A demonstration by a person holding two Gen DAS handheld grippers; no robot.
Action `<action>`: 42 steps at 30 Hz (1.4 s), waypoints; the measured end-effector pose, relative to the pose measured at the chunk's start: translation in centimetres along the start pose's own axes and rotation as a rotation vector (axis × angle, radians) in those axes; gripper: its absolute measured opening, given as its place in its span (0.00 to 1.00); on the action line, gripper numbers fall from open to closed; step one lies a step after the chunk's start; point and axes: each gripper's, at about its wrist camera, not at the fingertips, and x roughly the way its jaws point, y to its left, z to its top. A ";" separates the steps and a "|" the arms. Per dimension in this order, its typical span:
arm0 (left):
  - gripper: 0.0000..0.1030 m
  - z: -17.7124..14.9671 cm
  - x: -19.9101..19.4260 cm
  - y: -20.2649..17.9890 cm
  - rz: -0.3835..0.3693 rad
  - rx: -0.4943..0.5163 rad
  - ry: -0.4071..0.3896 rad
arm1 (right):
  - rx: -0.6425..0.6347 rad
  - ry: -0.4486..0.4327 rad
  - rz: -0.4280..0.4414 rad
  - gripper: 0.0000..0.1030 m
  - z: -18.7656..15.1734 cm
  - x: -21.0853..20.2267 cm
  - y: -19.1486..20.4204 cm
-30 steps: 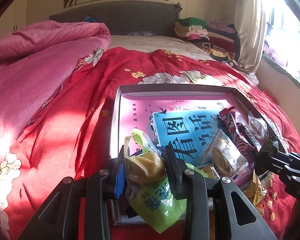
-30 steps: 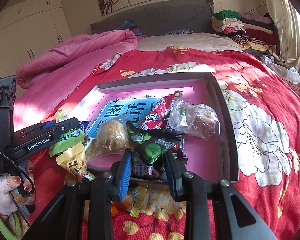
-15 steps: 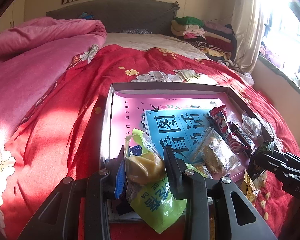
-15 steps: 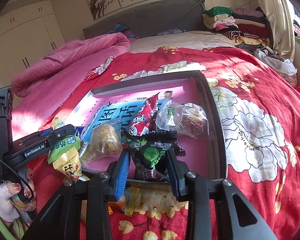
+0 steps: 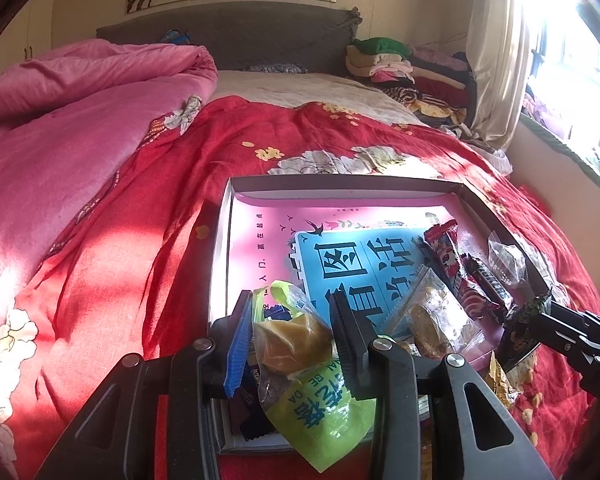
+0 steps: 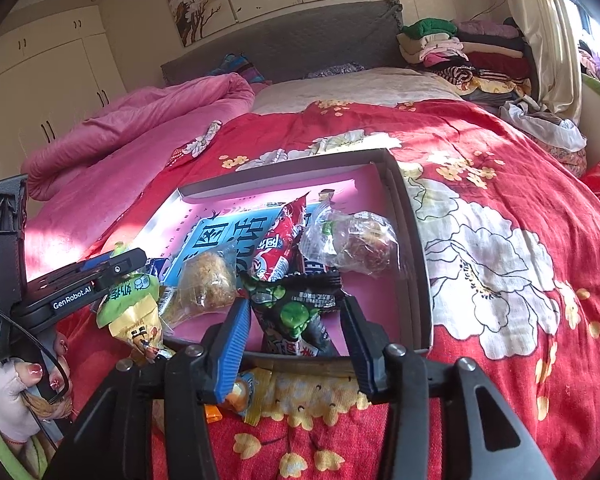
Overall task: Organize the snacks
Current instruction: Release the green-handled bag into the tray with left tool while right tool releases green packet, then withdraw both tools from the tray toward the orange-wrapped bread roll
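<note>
A shallow grey box (image 5: pixel 340 184) with a pink and blue printed floor lies on the red bedspread. My left gripper (image 5: pixel 290 320) is shut on a green and yellow snack bag (image 5: pixel 300 344) over the box's near left corner; this bag shows in the right wrist view (image 6: pixel 134 304). My right gripper (image 6: pixel 294 316) has opened; a black and green snack packet (image 6: pixel 296 304) lies between its jaws, untouched, at the box's near edge. In the box lie a clear-wrapped cake (image 6: pixel 208 284), a red packet (image 6: pixel 280 246) and a clear bag (image 6: pixel 356 240).
A yellow snack (image 6: pixel 300 394) lies on the bedspread just outside the box's near wall (image 6: pixel 416 264). A pink quilt (image 5: pixel 72 128) is bunched at the left. Folded clothes (image 6: pixel 464 56) are stacked by the headboard. The left gripper's body (image 6: pixel 76 292) is at the box's left.
My right gripper's jaws have spread apart and let go of the black and green packet. My left gripper still holds the green and yellow bag and has drifted slightly over the box corner.
</note>
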 end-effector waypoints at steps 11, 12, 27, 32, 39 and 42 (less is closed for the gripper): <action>0.55 0.2 -0.5 1.3 -0.029 -0.071 0.005 | -0.003 -0.013 -0.003 0.46 0.1 -0.6 0.1; 0.56 0.3 -0.5 1.4 -0.038 -0.079 0.005 | -0.002 -0.014 -0.002 0.46 0.2 -0.6 0.1; 0.74 0.9 -2.6 1.4 -0.075 -0.113 -0.017 | 0.005 -0.044 -0.019 0.50 0.4 -1.5 -0.2; 0.76 1.2 -3.6 1.2 -0.087 -0.115 -0.024 | 0.004 -0.060 -0.020 0.53 0.6 -1.9 -0.3; 0.76 1.1 -4.9 1.0 -0.093 -0.111 -0.015 | -0.013 -0.073 -0.010 0.56 0.7 -2.5 0.1; 0.76 1.0 -5.6 0.9 -0.086 -0.105 -0.006 | -0.029 -0.082 0.005 0.57 0.6 -3.0 0.5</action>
